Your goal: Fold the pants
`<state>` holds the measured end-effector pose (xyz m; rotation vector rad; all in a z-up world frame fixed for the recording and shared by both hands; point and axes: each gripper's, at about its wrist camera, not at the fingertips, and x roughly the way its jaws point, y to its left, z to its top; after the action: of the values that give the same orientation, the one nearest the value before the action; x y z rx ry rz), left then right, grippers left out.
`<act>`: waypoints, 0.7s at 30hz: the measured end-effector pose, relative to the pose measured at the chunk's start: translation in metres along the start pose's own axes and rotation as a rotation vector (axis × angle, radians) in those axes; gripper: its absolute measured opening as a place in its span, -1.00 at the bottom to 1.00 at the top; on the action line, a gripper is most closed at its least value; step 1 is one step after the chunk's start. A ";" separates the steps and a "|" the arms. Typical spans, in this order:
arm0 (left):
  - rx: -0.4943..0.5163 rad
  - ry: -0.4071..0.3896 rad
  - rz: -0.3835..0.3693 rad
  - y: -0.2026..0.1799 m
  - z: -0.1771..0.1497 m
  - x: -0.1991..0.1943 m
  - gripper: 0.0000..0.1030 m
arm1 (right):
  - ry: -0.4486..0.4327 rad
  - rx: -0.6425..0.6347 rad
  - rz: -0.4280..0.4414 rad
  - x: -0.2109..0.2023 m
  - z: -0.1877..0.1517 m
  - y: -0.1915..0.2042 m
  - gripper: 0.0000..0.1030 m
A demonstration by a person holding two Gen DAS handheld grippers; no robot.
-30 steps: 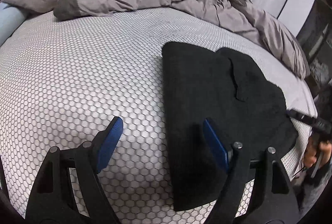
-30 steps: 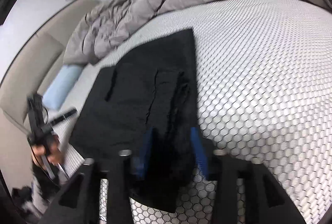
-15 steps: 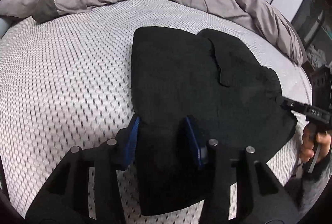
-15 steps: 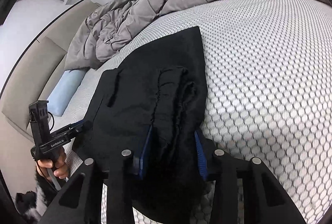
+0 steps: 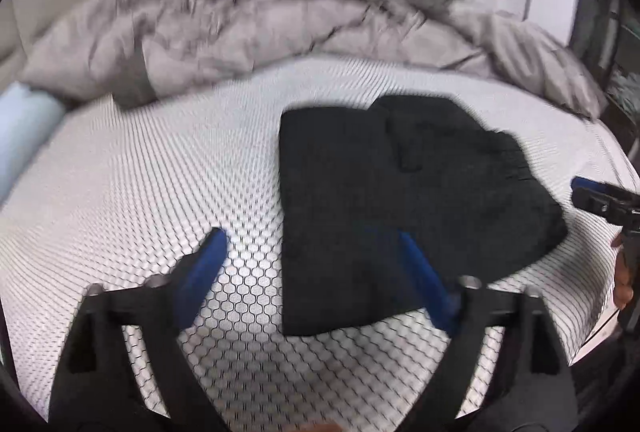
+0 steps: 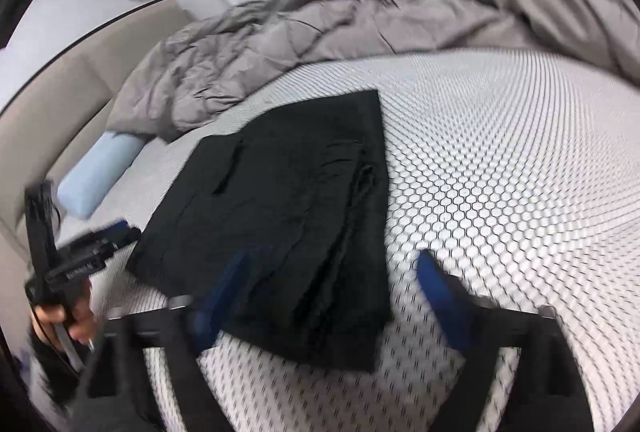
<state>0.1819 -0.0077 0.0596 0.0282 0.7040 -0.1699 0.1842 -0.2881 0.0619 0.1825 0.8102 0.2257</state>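
With both the left gripper (image 5: pixel 308 272) and right gripper (image 6: pixel 332 292) hanging spread wide and empty, the black pants (image 5: pixel 384 208) are lying folded on the honeycomb-patterned mattress (image 5: pixel 160 184), so folding is looking finished, leaving at most a tidy-up.

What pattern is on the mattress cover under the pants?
A white mattress cover with a fine dark honeycomb pattern, clearest in the right wrist view.

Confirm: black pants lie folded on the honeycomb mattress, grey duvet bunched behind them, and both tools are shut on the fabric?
Not quite. Both tools are open and off the fabric: left tool in the left wrist view, right tool in the right wrist view. The pants, mattress and duvet are as stated.
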 end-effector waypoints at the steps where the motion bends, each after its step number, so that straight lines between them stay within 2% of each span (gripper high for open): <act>1: 0.006 -0.044 0.019 -0.003 -0.005 -0.012 0.93 | -0.019 -0.035 0.000 -0.007 -0.003 0.006 0.93; 2: 0.005 -0.067 0.028 -0.005 -0.009 -0.020 1.00 | -0.057 -0.069 0.004 -0.016 -0.008 0.013 0.95; 5: -0.044 -0.139 0.049 -0.004 -0.029 -0.043 0.99 | -0.153 -0.093 0.012 -0.037 -0.024 0.025 1.00; 8: -0.070 -0.171 0.027 -0.002 -0.042 -0.059 0.99 | -0.211 -0.103 0.020 -0.050 -0.033 0.033 1.00; 10: -0.078 -0.225 -0.004 -0.002 -0.044 -0.072 0.99 | -0.246 -0.111 0.022 -0.056 -0.036 0.037 1.00; 14: -0.109 -0.294 -0.014 0.004 -0.047 -0.090 0.99 | -0.332 -0.101 0.033 -0.071 -0.051 0.042 1.00; 18: -0.147 -0.283 -0.054 0.008 -0.046 -0.090 0.99 | -0.311 -0.097 0.004 -0.063 -0.050 0.047 1.00; 21: -0.131 -0.277 -0.028 0.006 -0.045 -0.086 0.99 | -0.303 -0.092 0.008 -0.055 -0.047 0.052 1.00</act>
<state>0.0896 0.0142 0.0806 -0.1283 0.4377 -0.1509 0.1063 -0.2499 0.0810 0.1290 0.4971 0.2360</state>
